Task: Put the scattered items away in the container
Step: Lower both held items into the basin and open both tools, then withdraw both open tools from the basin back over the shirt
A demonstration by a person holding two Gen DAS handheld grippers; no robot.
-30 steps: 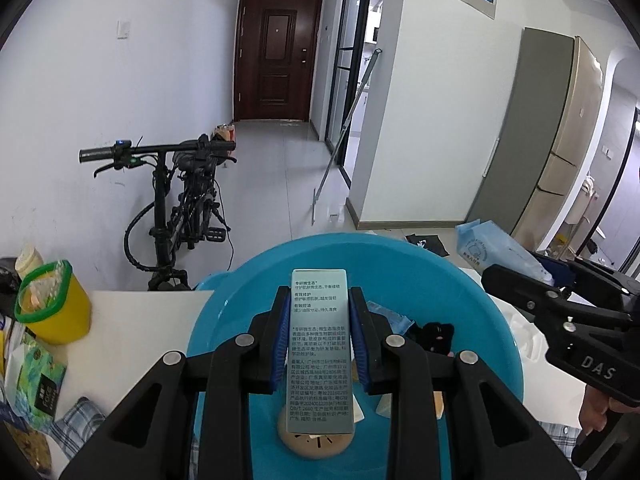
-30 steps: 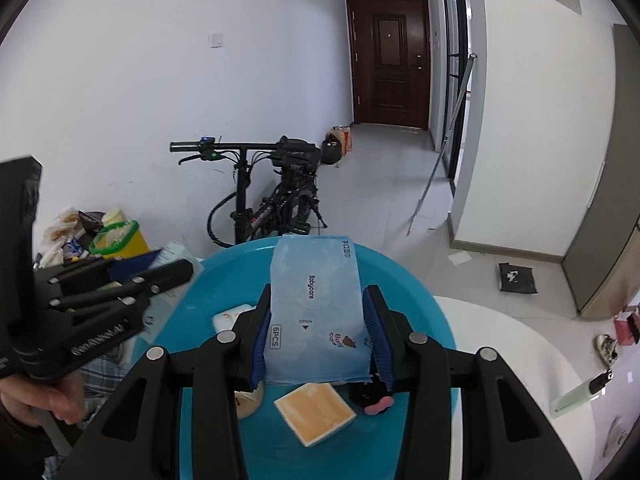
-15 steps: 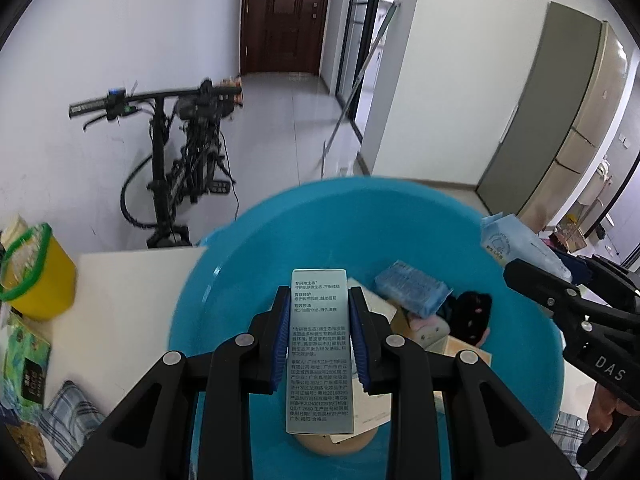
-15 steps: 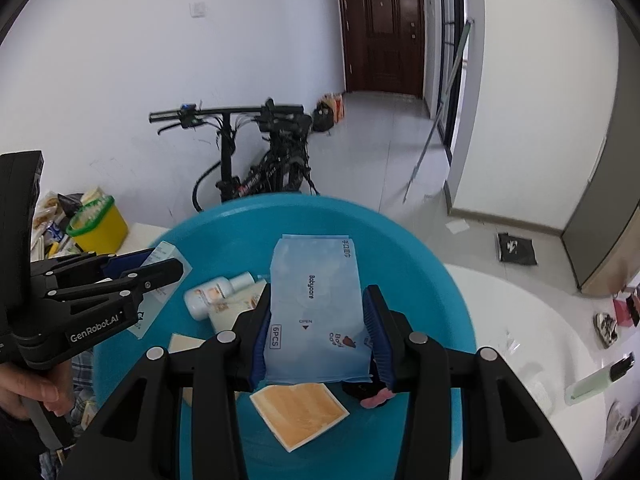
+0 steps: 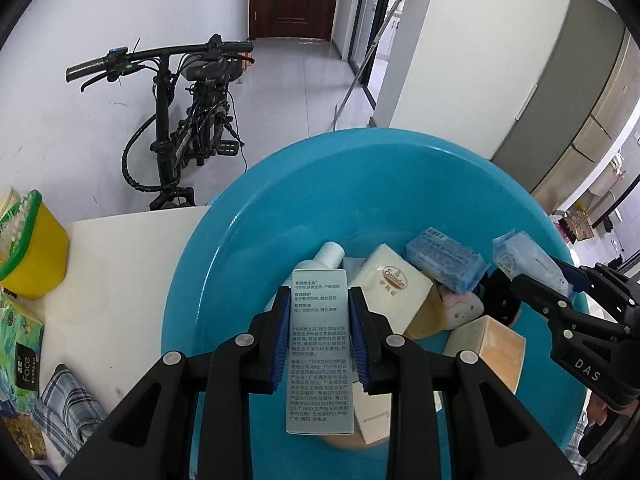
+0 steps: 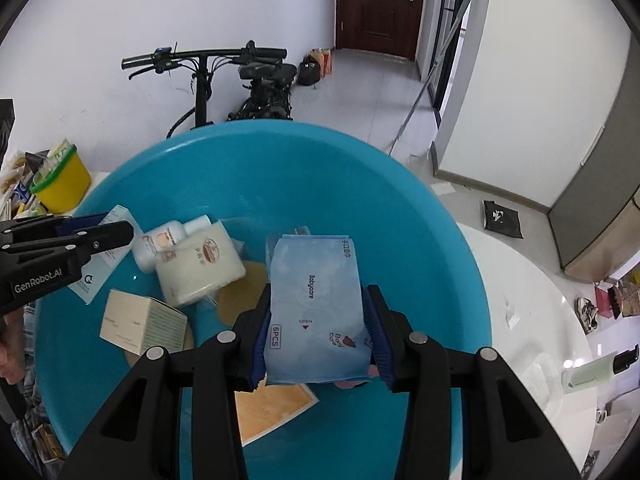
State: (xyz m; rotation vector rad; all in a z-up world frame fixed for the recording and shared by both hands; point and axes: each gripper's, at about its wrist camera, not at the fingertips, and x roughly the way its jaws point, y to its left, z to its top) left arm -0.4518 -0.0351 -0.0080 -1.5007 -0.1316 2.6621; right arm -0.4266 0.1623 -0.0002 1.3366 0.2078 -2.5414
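Note:
A big blue basin [image 5: 240,240] [image 6: 400,200] stands on the white table and holds several items: a cream bottle [image 5: 394,292] [image 6: 200,268], a blue wipes pack [image 5: 444,258], boxes [image 6: 144,324]. My left gripper [image 5: 319,320] is shut on a grey-blue box with printed text [image 5: 319,360] and holds it over the basin; it also shows in the right wrist view [image 6: 68,246]. My right gripper [image 6: 316,332] is shut on a blue Babycare wipes pack [image 6: 316,300] over the basin; it also shows in the left wrist view [image 5: 560,304].
A yellow tub with a green rim [image 5: 28,248] [image 6: 60,184], a green Face tissue pack [image 5: 20,344] and a checked cloth [image 5: 68,404] lie left of the basin. A green bottle [image 6: 596,372] lies on the table at right. A bicycle [image 5: 180,120] stands behind the table.
Both grippers have tilted down and come lower over the basin with their items still held. More of the basin's contents shows now.

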